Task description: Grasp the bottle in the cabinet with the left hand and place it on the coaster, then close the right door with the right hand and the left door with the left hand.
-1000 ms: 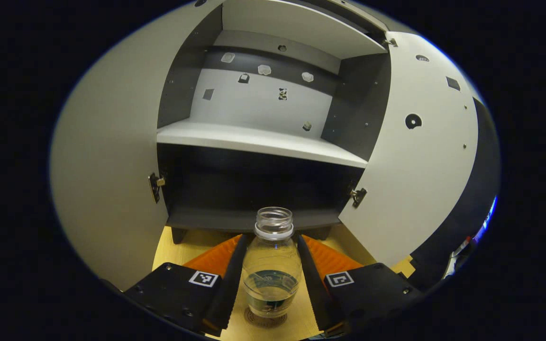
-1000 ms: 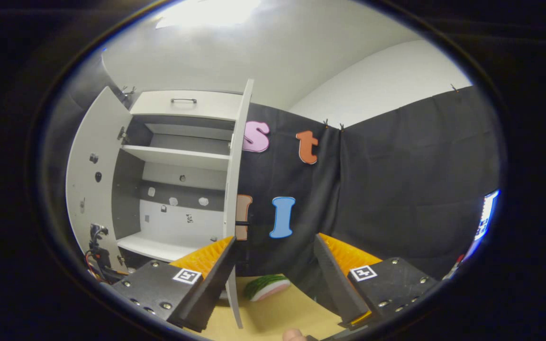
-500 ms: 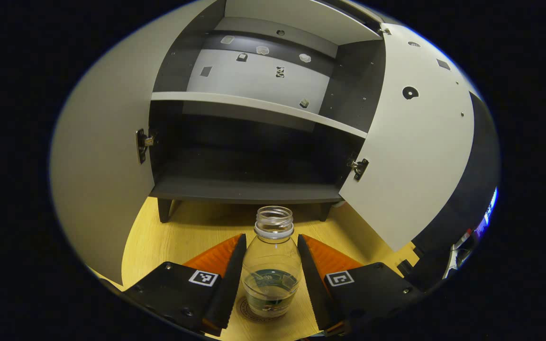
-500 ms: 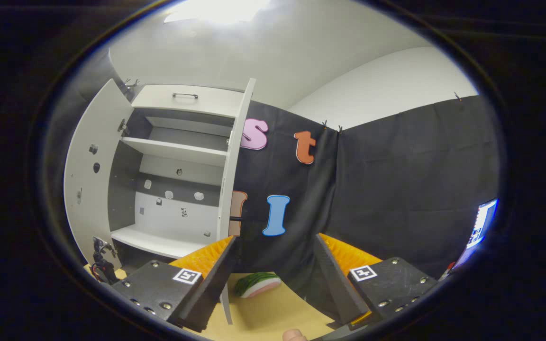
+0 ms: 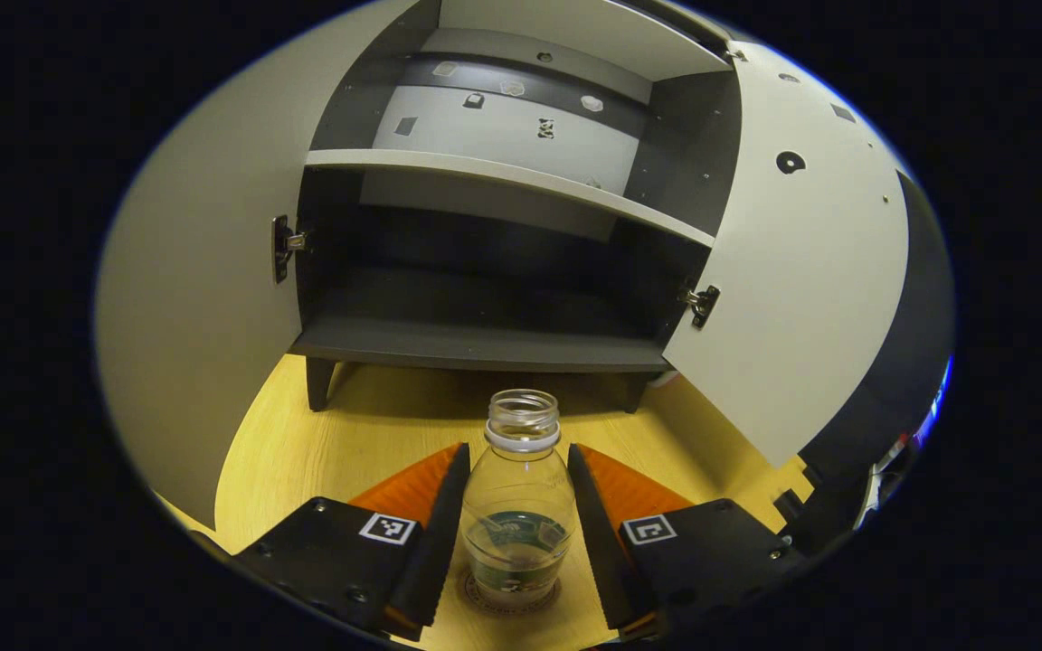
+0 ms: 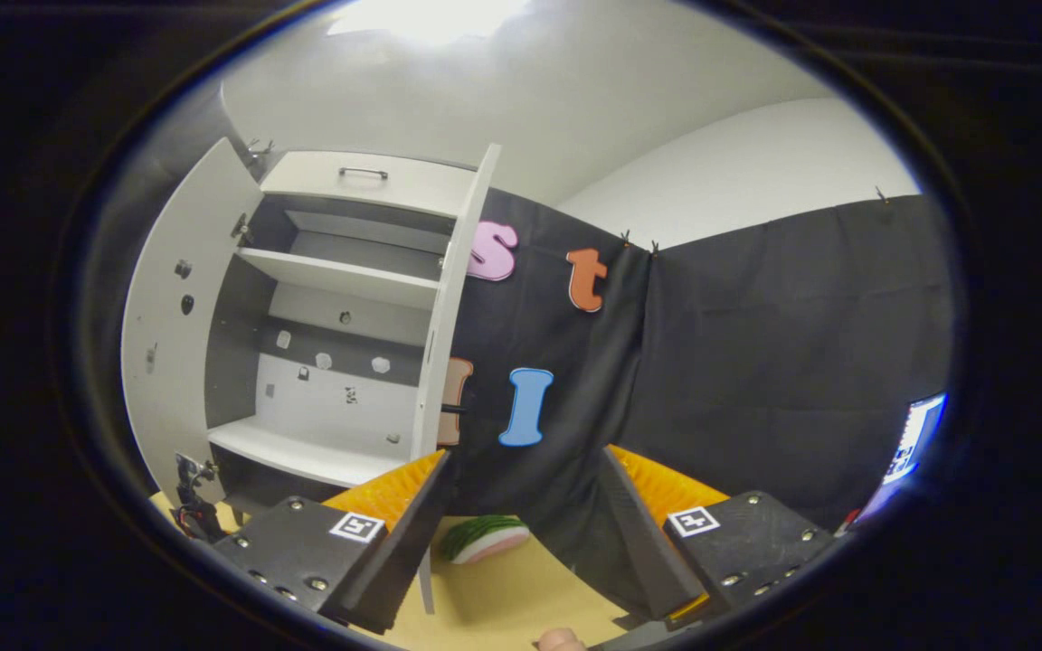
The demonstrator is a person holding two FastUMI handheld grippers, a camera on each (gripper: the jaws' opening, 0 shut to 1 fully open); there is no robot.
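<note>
A clear, capless bottle (image 5: 518, 515) with a little water stands upright between the fingers of my left gripper (image 5: 516, 449), which is shut on its body. Its base sits over a round coaster (image 5: 482, 599) on the wooden table, in front of the cabinet (image 5: 476, 345). The cabinet's left door (image 5: 204, 298) and right door (image 5: 801, 271) both stand wide open, and the dark lower shelf holds nothing. My right gripper (image 6: 524, 457) hangs open and holds nothing, to the right of the cabinet (image 6: 340, 362). I see the right door (image 6: 444, 334) edge-on just beyond its left finger.
A toy watermelon slice (image 6: 485, 538) lies on the table (image 6: 521, 597) past the right gripper's fingers. A lit screen (image 6: 910, 438) glows at the far right. The cabinet's upper white shelf (image 5: 503, 176) is bare. A fingertip (image 6: 562, 640) shows at the bottom edge.
My left gripper has come down and back from the cabinet with the bottle, whose base now sits over the coaster. The right gripper has drifted slightly and stays open.
</note>
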